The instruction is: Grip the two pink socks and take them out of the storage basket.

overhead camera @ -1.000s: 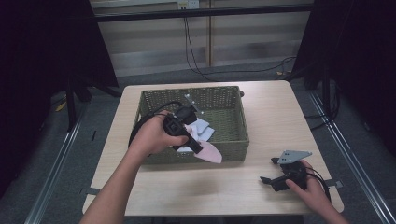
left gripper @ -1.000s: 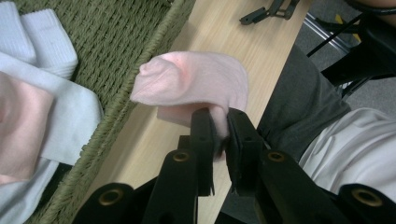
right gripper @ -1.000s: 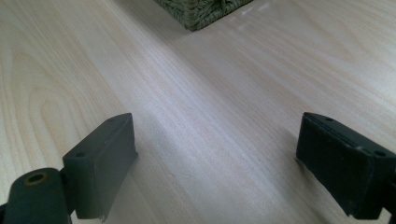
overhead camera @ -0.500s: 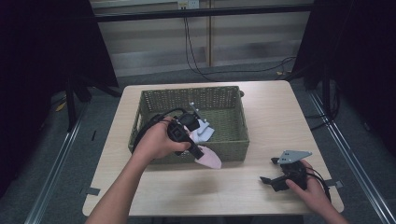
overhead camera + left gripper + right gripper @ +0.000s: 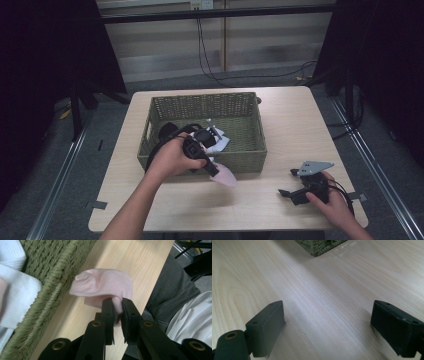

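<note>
My left gripper is shut on a pale pink cloth, just in front of the green woven basket. In the left gripper view the pink cloth hangs folded from between the jaws of the left gripper, close over the tabletop beside the basket wall. White cloths lie inside the basket. My right gripper rests low at the table's front right; in the right gripper view its jaws stand wide apart around the right gripper's gap, with nothing between them.
The light wooden table carries the basket at its middle. A corner of the basket lies ahead of the right gripper. A person's lap in grey and white sits past the table's near edge. Dark cables run over the floor behind.
My left gripper has come down and forward over the basket's front wall with the pink cloth in it, now low over the tabletop. The right hand has stayed where it was.
</note>
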A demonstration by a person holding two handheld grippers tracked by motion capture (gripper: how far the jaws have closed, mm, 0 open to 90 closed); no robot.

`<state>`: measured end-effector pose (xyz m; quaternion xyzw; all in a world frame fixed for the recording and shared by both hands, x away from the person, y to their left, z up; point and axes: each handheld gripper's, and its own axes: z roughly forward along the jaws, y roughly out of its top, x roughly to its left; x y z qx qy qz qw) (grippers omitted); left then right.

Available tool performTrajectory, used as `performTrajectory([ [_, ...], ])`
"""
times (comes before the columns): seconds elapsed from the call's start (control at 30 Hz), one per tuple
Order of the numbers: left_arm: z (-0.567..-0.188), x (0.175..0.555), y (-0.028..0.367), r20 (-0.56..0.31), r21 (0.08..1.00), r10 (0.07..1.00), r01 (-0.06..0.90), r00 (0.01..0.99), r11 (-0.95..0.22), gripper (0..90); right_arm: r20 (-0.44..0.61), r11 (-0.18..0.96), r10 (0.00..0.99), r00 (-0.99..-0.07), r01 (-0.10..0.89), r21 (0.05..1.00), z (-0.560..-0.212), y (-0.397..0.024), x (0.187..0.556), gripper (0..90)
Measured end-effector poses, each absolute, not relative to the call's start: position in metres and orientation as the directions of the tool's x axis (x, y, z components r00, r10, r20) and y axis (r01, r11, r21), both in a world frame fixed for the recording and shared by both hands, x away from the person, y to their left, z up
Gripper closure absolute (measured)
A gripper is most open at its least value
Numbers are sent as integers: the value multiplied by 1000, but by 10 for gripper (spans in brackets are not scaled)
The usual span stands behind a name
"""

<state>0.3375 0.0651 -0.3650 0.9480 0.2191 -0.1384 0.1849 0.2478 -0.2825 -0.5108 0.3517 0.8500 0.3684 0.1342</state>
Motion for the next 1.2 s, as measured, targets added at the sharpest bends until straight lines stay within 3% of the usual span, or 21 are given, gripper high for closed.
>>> performTrajectory([
  [0.87, -402, 333, 75, -324, 253, 396, 482, 859, -839, 787, 31, 481, 697, -716, 499, 721, -511, -282, 248, 111],
  [1.2, -388, 336, 80, -301, 298, 395, 479, 868, -826, 608, 31, 481, 697, -716, 499, 721, -511, -282, 248, 111],
])
